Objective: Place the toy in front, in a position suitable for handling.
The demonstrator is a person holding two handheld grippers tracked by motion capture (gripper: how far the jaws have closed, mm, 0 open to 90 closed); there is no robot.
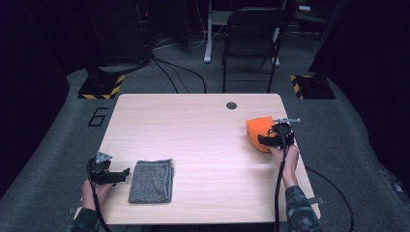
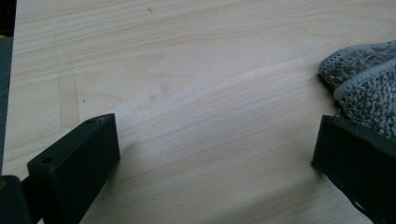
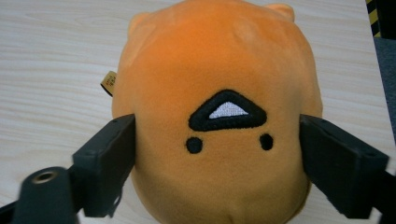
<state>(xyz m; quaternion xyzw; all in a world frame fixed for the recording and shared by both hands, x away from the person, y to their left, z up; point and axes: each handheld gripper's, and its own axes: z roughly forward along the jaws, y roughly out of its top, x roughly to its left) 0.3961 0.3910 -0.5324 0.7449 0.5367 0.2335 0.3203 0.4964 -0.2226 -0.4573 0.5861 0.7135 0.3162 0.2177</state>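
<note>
An orange plush toy (image 1: pixel 256 129) with a stitched black face lies near the table's right edge. My right gripper (image 1: pixel 267 138) reaches it from the near side. In the right gripper view the toy (image 3: pixel 219 70) sits between the two black jaws, and the pads (image 3: pixel 112 158) press into its sides, so my right gripper (image 3: pixel 217 154) is shut on it. A folded grey knitted cloth (image 1: pixel 151 181) lies at the near left. My left gripper (image 1: pixel 116 175) rests just left of it, open. In the left gripper view the cloth (image 2: pixel 364 88) lies by the right jaw, and bare wood shows between the jaws of my left gripper (image 2: pixel 215 149).
The light wooden table (image 1: pixel 193 130) has a small dark cable hole (image 1: pixel 231 105) near its far edge. Behind the table stands a black chair (image 1: pixel 251 34), with cables across the grey floor. Yellow-black striped stand feet (image 1: pixel 101 89) sit at both far corners.
</note>
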